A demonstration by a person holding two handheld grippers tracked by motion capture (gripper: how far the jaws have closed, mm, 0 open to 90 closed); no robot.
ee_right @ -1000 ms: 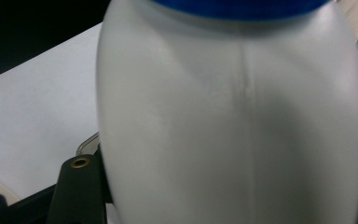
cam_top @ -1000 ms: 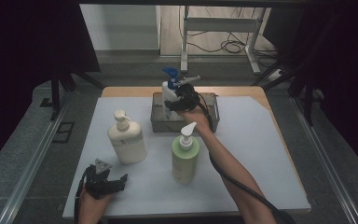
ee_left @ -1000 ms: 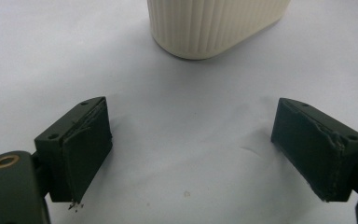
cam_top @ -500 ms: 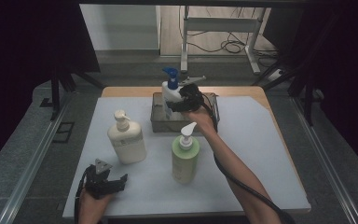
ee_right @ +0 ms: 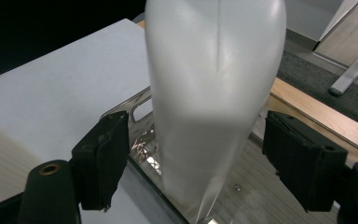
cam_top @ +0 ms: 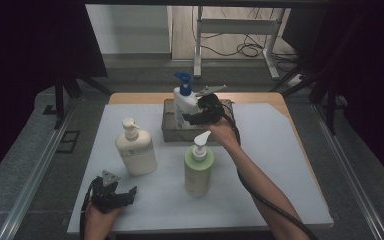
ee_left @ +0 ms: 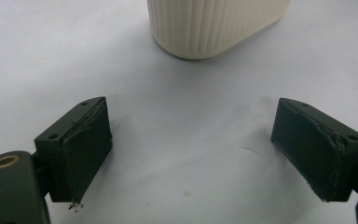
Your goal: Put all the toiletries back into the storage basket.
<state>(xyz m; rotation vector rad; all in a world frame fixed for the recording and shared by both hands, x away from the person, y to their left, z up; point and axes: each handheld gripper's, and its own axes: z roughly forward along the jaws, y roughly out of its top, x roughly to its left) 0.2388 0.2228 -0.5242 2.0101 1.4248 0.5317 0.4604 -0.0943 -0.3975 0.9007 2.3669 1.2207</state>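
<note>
Bottle point(cam_top: 184, 106) with blue pump stands in metal tray point(cam_top: 169, 131); my right claw point(cam_top: 196, 118) has just been opening, pads clear. Left claw point(cam_top: 130, 192) idles open. Next: back off without tipping it.

Bare forearms, no sleeves. Black-bodied left gripper point(cam_top: 111, 194), topped by a grey three-cornered plate and trailed by a black cable looping down past the hand. Black right gripper point(cam_top: 203, 111) too, a grey plate jutting from its top and a thick black cable running back along the forearm. Jaws: blocky, dark, each faced with a rubbery pad frayed and ragged along its edges. Small screw holes in the blocks; a brass-coloured eyelet beside each gripper's leftward jaw.
</note>
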